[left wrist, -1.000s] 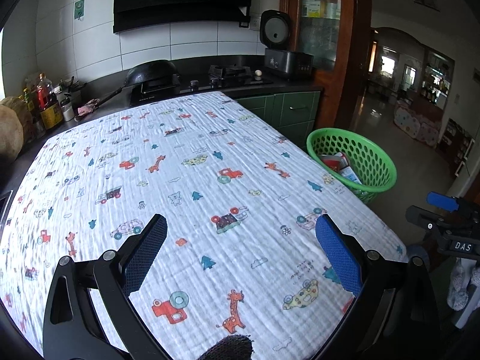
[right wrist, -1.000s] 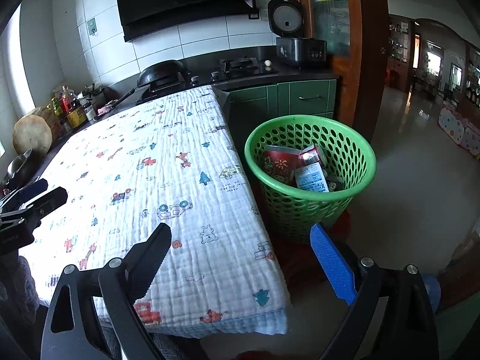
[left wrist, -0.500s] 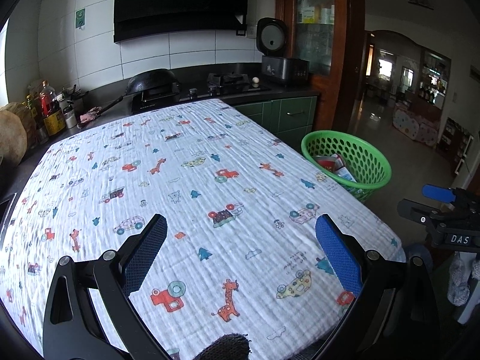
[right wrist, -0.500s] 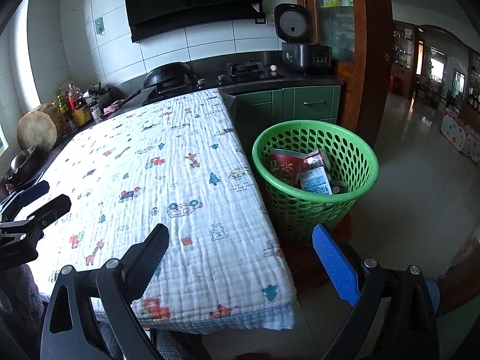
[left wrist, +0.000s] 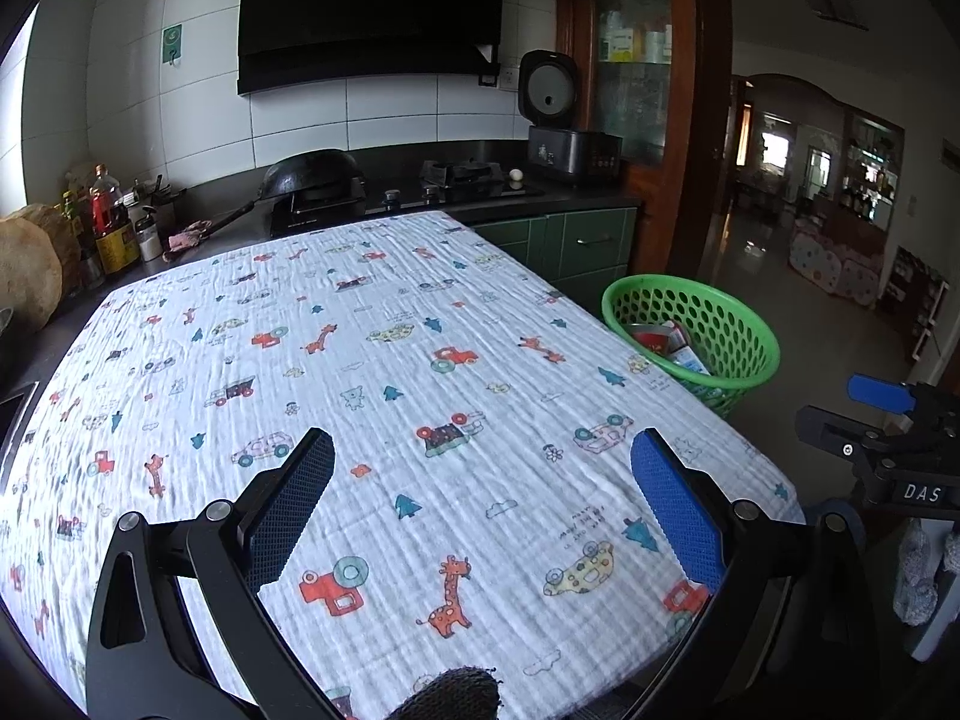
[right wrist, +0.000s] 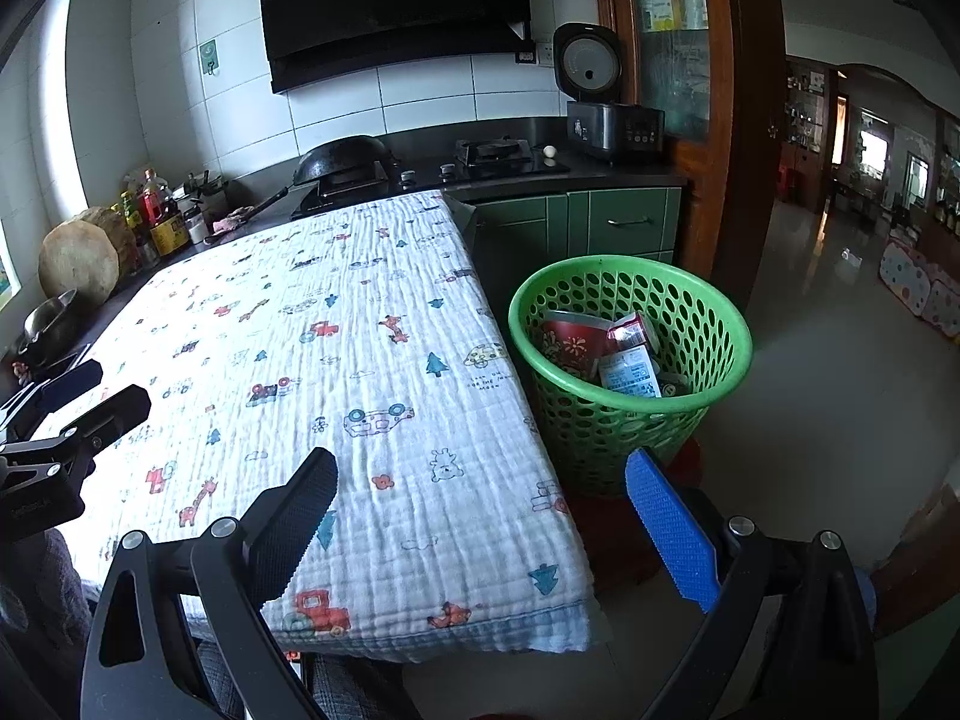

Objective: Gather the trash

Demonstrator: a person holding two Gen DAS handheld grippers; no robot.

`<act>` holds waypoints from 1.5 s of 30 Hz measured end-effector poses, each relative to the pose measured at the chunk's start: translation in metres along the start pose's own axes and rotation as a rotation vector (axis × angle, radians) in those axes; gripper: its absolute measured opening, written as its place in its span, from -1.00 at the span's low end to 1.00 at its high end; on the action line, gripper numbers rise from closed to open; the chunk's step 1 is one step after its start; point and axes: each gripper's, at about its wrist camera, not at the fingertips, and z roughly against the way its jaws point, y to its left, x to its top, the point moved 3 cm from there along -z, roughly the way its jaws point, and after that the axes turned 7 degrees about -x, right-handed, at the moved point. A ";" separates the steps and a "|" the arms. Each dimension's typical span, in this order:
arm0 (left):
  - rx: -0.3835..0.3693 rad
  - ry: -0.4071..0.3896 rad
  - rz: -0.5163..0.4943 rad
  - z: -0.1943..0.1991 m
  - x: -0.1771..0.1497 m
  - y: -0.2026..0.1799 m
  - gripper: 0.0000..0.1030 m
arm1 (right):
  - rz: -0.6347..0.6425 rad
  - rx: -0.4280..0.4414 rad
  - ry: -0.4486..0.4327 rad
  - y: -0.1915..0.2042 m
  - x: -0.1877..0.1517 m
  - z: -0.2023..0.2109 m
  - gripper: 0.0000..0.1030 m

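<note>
At far left on the dark counter stood a round wooden chopping block (right wrist: 79, 261), rough-faced, with a cluster of glossy bottles (right wrist: 157, 217) beside it. Farther along sat a black domed wok (left wrist: 312, 171) on the stove, then a dark rice cooker (right wrist: 606, 102) with its round lid raised.

My left gripper (left wrist: 480, 501) hung over the near part of the table, its two fingers spread wide with nothing between them; each finger (left wrist: 291, 504) carried a flat, finely dimpled pad, one dark and one blue (left wrist: 675, 507). Beneath it lay a crinkled white muslin cloth (left wrist: 390, 372), ridged in fine rows and printed with small cars, giraffes and trees, covering the whole table top and hanging over its edges.

My right gripper (right wrist: 483, 525) was held at the table's near right corner, fingers likewise wide apart and holding nothing, the blue pad (right wrist: 672, 531) hanging past the cloth's edge over the floor.

To the right of the table, just beside its edge, stood a round green plastic basket (right wrist: 708, 324), its wall pierced with rows of oval holes. The trash lay inside it: a crumpled red paper cup (right wrist: 570, 342), a small shiny red packet (right wrist: 630, 327) and a white printed carton (right wrist: 630, 372). Beyond was polished, reflective floor (right wrist: 840, 360).
</note>
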 end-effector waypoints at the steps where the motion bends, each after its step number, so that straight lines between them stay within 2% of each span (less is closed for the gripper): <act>1: 0.002 0.000 -0.001 0.000 0.000 0.000 0.90 | 0.001 0.001 0.000 0.000 0.000 0.000 0.82; 45: 0.006 -0.011 -0.030 0.000 -0.001 -0.010 0.90 | -0.002 -0.013 0.005 -0.002 -0.004 0.000 0.82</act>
